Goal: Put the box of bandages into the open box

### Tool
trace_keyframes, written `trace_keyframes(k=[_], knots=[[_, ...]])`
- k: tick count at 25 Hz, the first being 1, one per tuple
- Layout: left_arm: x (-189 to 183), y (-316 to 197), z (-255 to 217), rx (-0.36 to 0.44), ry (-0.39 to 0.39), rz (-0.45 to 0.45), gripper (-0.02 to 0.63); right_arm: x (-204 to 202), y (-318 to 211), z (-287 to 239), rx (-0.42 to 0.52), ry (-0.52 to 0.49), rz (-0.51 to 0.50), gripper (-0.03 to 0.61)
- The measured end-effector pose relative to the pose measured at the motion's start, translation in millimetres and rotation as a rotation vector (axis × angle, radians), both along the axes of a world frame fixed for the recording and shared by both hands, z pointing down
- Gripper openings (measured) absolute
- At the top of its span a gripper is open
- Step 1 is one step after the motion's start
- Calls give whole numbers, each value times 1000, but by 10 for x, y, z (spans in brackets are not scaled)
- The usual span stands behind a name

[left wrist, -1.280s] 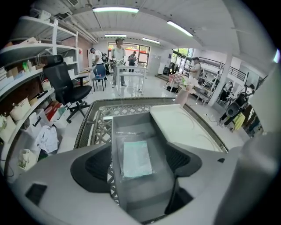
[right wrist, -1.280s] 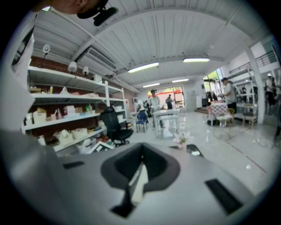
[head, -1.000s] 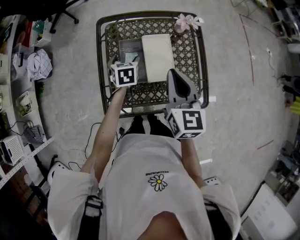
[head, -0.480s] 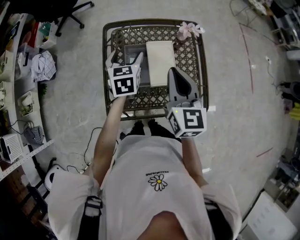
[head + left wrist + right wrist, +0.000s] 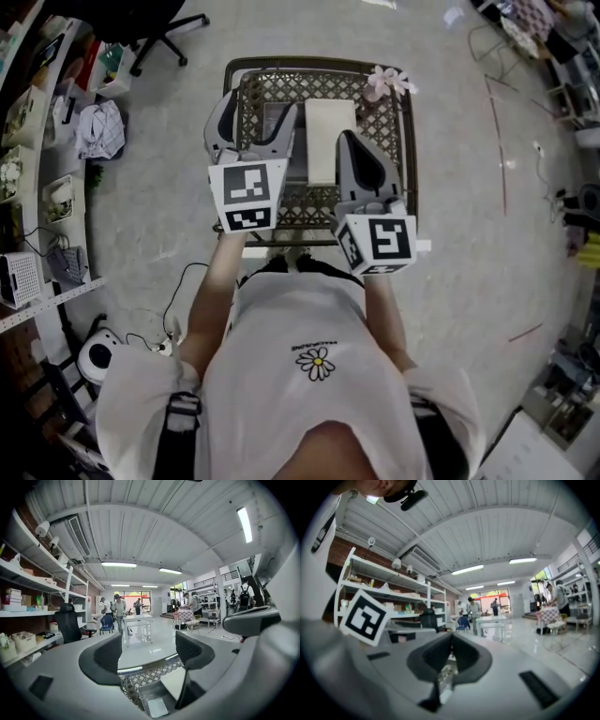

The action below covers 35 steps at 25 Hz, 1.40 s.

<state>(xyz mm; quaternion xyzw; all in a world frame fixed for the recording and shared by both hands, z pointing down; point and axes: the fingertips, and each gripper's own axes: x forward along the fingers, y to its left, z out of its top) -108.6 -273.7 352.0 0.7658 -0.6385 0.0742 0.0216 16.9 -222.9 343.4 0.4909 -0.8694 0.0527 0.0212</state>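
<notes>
As the left gripper (image 5: 147, 656) is lifting off the table (image 5: 380, 127) with jaws wide and empty, the box of bandages (image 5: 157, 708) is lying inside the open box (image 5: 139, 696), apparently delivered; the right gripper (image 5: 451, 651) is hovering closed on nothing.

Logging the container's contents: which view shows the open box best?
Left gripper view: the open box lies below the parted jaws, a pale flat item inside. Head view: the left gripper mostly covers it. Right gripper view: not visible.
</notes>
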Motion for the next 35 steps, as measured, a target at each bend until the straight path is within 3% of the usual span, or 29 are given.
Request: trace_keyframes(k=[6, 10, 13, 14, 17, 20, 29, 35], knots=[[-36, 328, -492, 120, 21, -22, 374, -94, 8, -254, 64, -30, -33, 31], [39, 522, -674, 176, 54, 35, 373, -125, 37, -356, 83, -48, -41, 31], [24, 634, -740, 218, 62, 20, 357, -182, 56, -412, 98, -49, -58, 31], [17, 668, -764, 231, 56, 12, 324, -192, 65, -427, 101, -48, -62, 30], [-6, 781, -837, 275, 21, -2, 95, -211, 98, -441, 103, -53, -69, 31], [-53, 849, -863, 299, 0, -17, 27, -252, 134, -448, 106, -56, -80, 31], [-128, 852, -750, 245, 0, -77, 20, -280, 190, -448, 110, -36, -104, 31], [-201, 865, -748, 242, 20, -109, 20, -321, 223, -434, 142, 50, -121, 29]])
